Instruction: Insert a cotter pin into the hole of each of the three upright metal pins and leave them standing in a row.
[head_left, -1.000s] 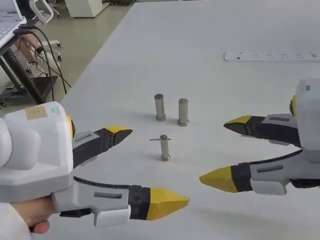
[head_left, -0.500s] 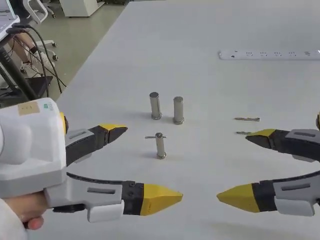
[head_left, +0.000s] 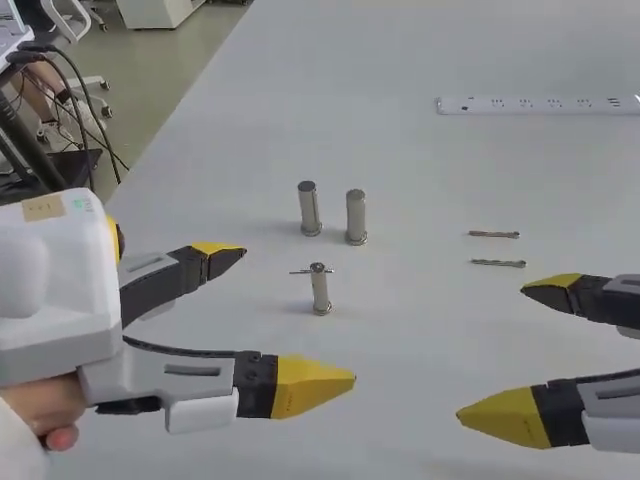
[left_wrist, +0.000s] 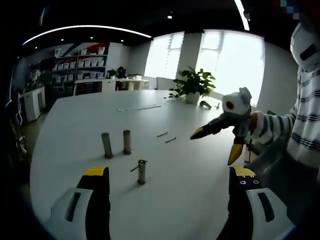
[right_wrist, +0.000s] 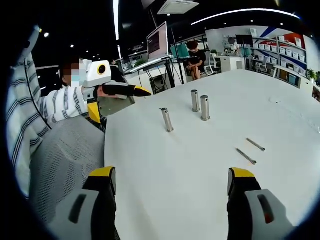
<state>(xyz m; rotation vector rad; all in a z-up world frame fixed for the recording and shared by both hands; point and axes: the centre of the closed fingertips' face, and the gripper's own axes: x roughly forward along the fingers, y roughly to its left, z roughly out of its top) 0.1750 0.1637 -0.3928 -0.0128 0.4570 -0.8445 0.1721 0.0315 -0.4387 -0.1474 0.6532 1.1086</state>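
1. In the head view the right gripper (head_left: 490, 350) was cut off by the right edge, with just its two jaws in frame. The left gripper (head_left: 298, 314) had its body across the near left corner, with part of a hand (head_left: 45, 435) under it.
2. The holes in the two far pins (head_left: 309, 208) could not be made out in any view. The cotter (head_left: 300, 271) through the near pin (head_left: 320, 292) was thin and showed as a short crossbar near the top. In the left gripper view it was only a faint sliver on that pin (left_wrist: 142, 171).
3. Both grippers held nothing, and their jaws were spread wide, as each gripper view showed (left_wrist: 168, 172) (right_wrist: 171, 172).
4. All three pins stood upright on the table (head_left: 400, 60). The far pins were side by side but apart, and the third stood nearer, making a triangle rather than a row.
5. Two loose cotters (head_left: 494, 234) lay flat to the right, well apart from the pins and just beyond the right gripper's jaws.
6. A power strip (head_left: 540, 103) lay at the far right, cut off by the frame edge.
7. A second earlier the right gripper's jaws had covered the loose cotters. It had since drawn back to the near right, leaving both in plain sight. The pins had kept their arrangement, and the left gripper had stayed open at the near left.
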